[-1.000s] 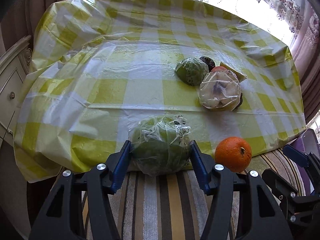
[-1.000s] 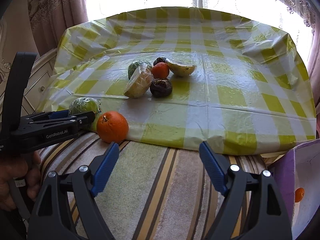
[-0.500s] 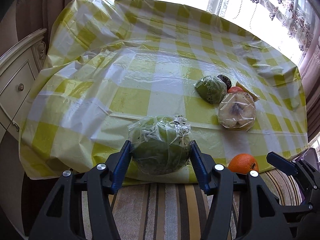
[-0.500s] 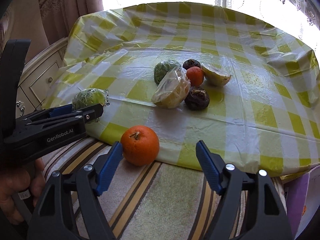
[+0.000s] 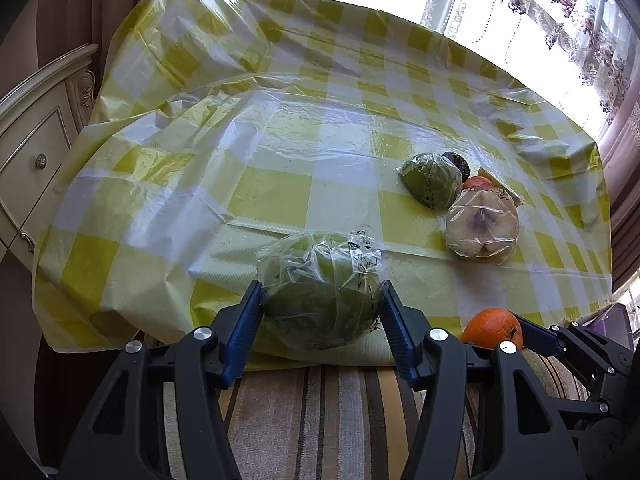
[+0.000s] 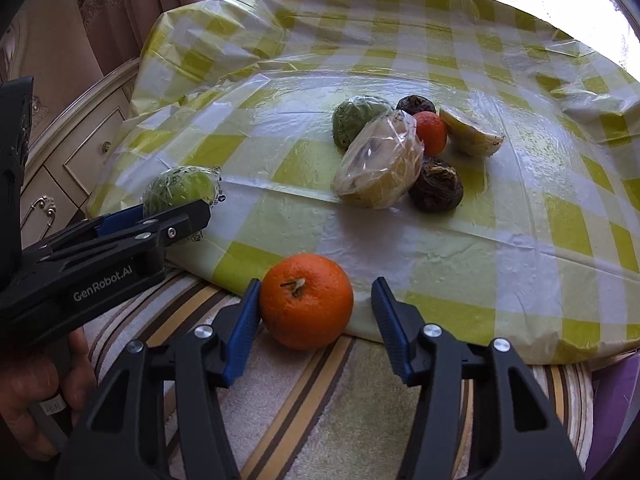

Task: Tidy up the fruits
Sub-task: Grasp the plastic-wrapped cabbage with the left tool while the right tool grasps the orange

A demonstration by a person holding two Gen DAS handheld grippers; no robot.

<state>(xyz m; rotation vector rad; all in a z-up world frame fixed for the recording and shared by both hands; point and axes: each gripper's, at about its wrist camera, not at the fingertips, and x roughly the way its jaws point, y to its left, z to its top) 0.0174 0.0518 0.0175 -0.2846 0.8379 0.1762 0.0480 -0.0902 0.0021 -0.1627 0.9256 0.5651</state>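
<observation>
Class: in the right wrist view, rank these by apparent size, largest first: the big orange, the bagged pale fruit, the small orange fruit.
1. Big orange, though nearest the camera.
2. Bagged pale fruit, similar in looks, so unsure.
3. Small orange fruit.

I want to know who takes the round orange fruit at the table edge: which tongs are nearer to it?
Right. The right tongs have been closing around the round orange fruit; the left tongs, off to its side, hold a plastic-wrapped green fruit.
</observation>
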